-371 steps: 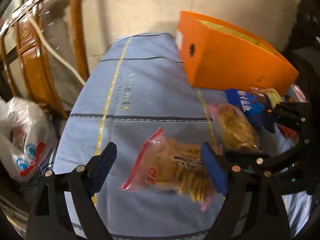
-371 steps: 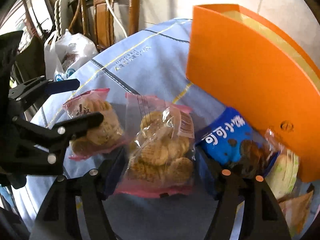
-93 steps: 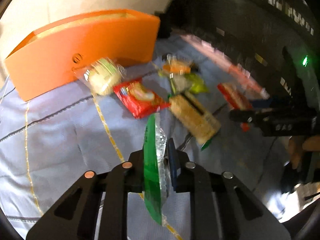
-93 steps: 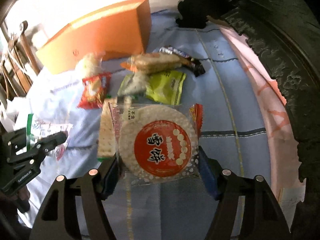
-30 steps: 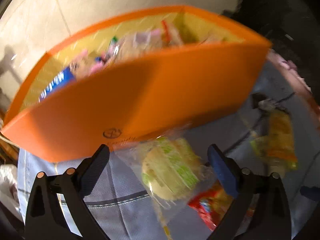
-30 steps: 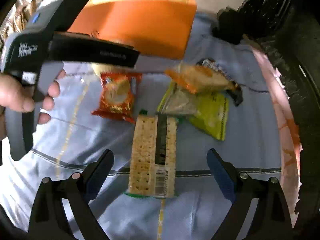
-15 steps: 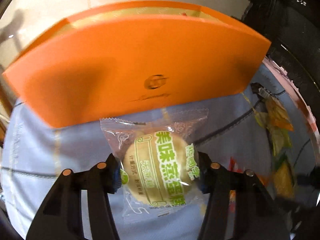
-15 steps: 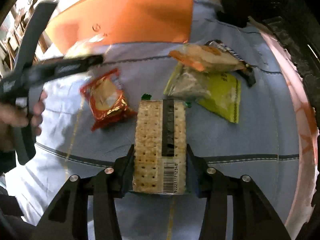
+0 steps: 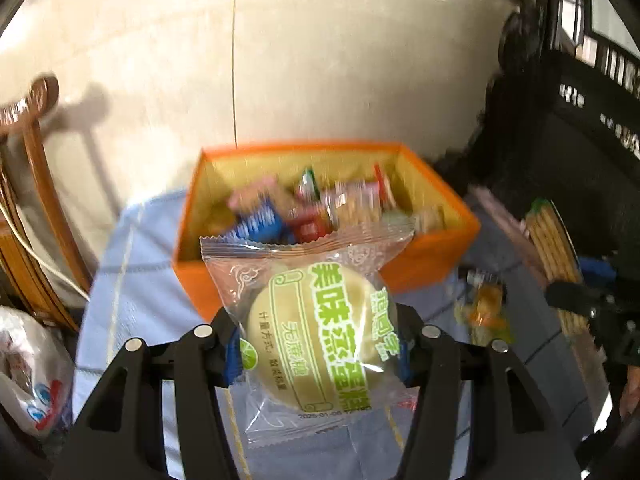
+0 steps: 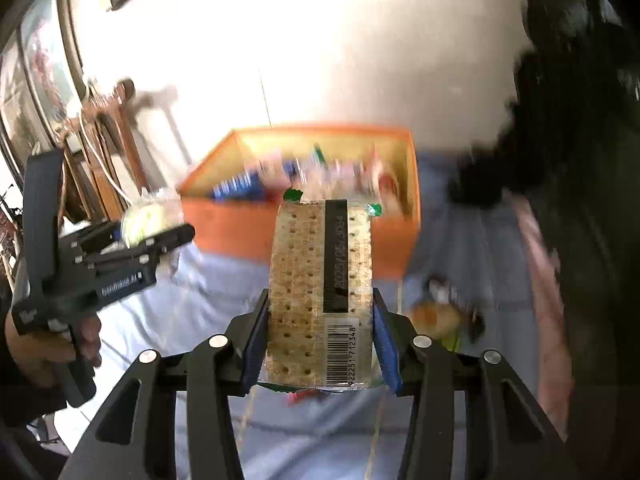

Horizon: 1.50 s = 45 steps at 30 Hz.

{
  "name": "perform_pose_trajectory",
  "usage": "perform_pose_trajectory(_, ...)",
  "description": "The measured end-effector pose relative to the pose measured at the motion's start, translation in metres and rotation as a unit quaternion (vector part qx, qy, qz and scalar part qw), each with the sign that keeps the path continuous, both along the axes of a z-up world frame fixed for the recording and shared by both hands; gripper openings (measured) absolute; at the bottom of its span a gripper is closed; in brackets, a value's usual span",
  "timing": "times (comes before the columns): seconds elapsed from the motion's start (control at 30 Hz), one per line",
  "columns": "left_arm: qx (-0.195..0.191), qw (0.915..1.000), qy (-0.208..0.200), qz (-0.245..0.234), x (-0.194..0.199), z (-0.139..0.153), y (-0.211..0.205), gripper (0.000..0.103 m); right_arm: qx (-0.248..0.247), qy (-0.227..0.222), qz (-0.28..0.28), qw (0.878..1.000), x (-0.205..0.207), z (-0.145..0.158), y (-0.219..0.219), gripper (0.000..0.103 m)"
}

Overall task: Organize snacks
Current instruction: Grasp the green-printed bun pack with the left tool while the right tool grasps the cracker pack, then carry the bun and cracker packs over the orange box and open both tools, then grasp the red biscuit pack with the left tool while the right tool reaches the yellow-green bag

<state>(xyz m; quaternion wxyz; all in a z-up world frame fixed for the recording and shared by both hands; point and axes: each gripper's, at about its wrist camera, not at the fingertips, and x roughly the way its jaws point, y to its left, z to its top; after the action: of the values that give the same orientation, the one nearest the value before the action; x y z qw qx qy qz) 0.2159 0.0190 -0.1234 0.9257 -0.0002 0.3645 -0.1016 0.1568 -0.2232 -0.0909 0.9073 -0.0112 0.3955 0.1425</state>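
Observation:
My left gripper (image 9: 318,348) is shut on a round pale cake in a clear wrapper with green print (image 9: 316,332), held up off the blue cloth. My right gripper (image 10: 320,344) is shut on a long pack of crackers (image 10: 320,292), its barcode end towards me. Both packs hang in front of the open orange box (image 9: 432,256), which holds several snack packets. In the right wrist view the left gripper (image 10: 168,236) and its cake show at the left, a hand under it. The cracker pack (image 9: 552,248) also shows at the right of the left wrist view.
A few snack packets (image 10: 440,316) still lie on the blue checked cloth (image 9: 132,292) right of the box. A wooden chair (image 9: 36,208) and a white plastic bag (image 9: 32,376) stand at the left. Dark carved furniture (image 10: 580,160) rises at the right.
Both grippers closed on their packs a second ago and have since lifted them well above the cloth. The views have tilted up, so the inside of the orange box shows now.

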Motion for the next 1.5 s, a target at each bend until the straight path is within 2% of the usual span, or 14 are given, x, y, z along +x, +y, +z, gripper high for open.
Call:
perform_pose_trajectory(0.3,0.014,0.9991,-0.035,0.021,0.058,0.067,0.009,0.054,-0.008,-0.061,0.014,0.998,0.079,0.083,0.013,0.047)
perform_pose_trajectory(0.5,0.031,0.998,-0.048,0.026,0.097,0.089,-0.004,0.055,-0.023,-0.078,0.022,0.996,0.134,0.103,0.029,0.047)
perform_pose_trajectory(0.53,0.04,0.9974,-0.05,0.031,0.106,0.089,-0.008,0.059,-0.021,-0.074,0.025,0.997,0.145,0.102,0.031,0.048)
perform_pose_trajectory(0.57,0.05,0.9967,-0.053,0.034,0.113,0.087,-0.01,0.078,-0.019,-0.064,0.03,0.997,0.155,0.097,0.034,0.051)
perform_pose_trajectory(0.6,0.061,0.9962,-0.051,0.036,0.122,0.083,-0.014,0.09,-0.016,-0.049,0.035,0.998,0.169,0.089,0.035,0.056)
perform_pose_trajectory(0.63,0.076,0.9948,-0.048,0.048,0.132,0.073,-0.013,0.097,-0.019,-0.041,0.031,0.998,0.174,0.08,0.034,0.068)
perform_pose_trajectory(0.73,0.095,0.9934,-0.018,0.062,0.139,0.046,-0.006,0.097,-0.025,-0.026,0.021,0.999,0.175,0.059,0.023,0.069)
perform_pose_trajectory(0.8,0.091,0.9937,-0.006,0.066,0.132,0.032,0.002,0.097,-0.038,-0.019,0.015,0.999,0.167,0.044,0.013,0.069)
perform_pose_trajectory(0.97,0.08,0.9943,0.032,0.064,0.093,-0.014,0.014,0.097,-0.046,0.016,-0.034,0.998,0.14,0.005,-0.026,0.072)
perform_pose_trajectory(1.07,0.083,0.9949,0.049,0.027,0.056,-0.041,-0.001,0.097,-0.03,0.05,-0.098,0.993,0.117,-0.021,-0.057,0.081)
perform_pose_trajectory(1.2,0.101,0.9927,0.046,-0.045,0.002,-0.072,-0.04,0.097,-0.03,0.102,-0.178,0.978,0.073,-0.067,-0.084,0.092)
perform_pose_trajectory(1.33,0.12,0.9855,0.044,-0.112,-0.042,-0.1,-0.083,0.097,-0.057,0.137,-0.185,0.972,0.053,-0.108,-0.077,0.092)
perform_pose_trajectory(1.4,0.121,0.9838,0.045,-0.124,-0.054,-0.108,-0.099,0.097,-0.058,0.14,-0.188,0.97,0.051,-0.12,-0.073,0.092)
perform_pose_trajectory(1.5,0.102,0.9865,0.056,-0.115,-0.057,-0.116,-0.111,0.097,-0.051,0.15,-0.199,0.967,0.058,-0.134,-0.072,0.092)
